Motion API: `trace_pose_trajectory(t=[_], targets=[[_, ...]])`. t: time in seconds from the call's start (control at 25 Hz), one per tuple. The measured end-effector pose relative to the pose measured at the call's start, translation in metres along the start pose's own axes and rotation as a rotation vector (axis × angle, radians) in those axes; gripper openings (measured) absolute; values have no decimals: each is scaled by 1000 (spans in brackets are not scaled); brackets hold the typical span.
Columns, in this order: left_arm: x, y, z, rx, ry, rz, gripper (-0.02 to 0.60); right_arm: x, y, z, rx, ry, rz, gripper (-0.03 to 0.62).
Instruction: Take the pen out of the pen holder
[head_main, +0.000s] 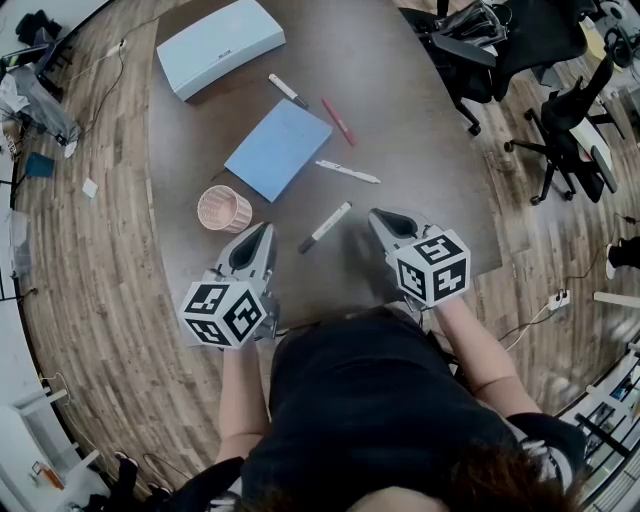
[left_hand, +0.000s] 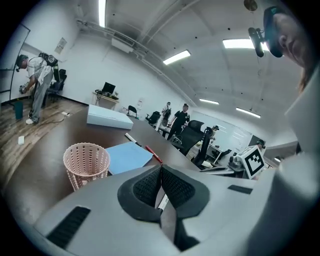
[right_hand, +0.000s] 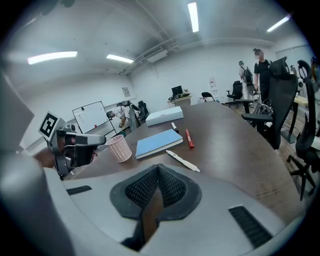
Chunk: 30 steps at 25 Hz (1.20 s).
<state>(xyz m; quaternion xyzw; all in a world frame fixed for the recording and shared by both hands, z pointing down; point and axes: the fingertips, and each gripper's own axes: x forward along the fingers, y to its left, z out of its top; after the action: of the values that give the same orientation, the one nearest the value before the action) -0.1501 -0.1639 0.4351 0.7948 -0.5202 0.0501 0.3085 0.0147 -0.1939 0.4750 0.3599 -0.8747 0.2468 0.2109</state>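
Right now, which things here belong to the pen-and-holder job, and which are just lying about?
Part of the job: pink pen holder, looking empty; black-and-white pen, red pen, white pen, grey pen, all on the table; left gripper and right gripper, both shut and empty.
Just lying about: blue notebook; white box; office chairs.

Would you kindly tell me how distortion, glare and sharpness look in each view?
Head view: fisheye bends the wooden floor planks around the brown table. Left gripper view: white ceiling strip lights blow out, while the pink perforated pen holder is sharp. Right gripper view: dark rounded corners, similar ceiling glare.
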Motion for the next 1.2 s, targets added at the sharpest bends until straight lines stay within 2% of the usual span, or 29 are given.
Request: trace_pose_trajectory(t=[0.28, 0.48, 0.64, 1.2], targets=[[0, 7, -14, -57, 52, 54, 29, -1, -1, 4, -4, -8, -3, 18], [3, 11, -22, -46, 97, 99, 28, 1, 1, 5, -8, -4, -3, 18], [3, 12, -29, 4, 128, 136, 28, 0, 2, 4, -21, -2, -9, 18], [4, 12, -36, 18, 156, 134, 28, 1, 3, 8, -32, -7, -13, 18]])
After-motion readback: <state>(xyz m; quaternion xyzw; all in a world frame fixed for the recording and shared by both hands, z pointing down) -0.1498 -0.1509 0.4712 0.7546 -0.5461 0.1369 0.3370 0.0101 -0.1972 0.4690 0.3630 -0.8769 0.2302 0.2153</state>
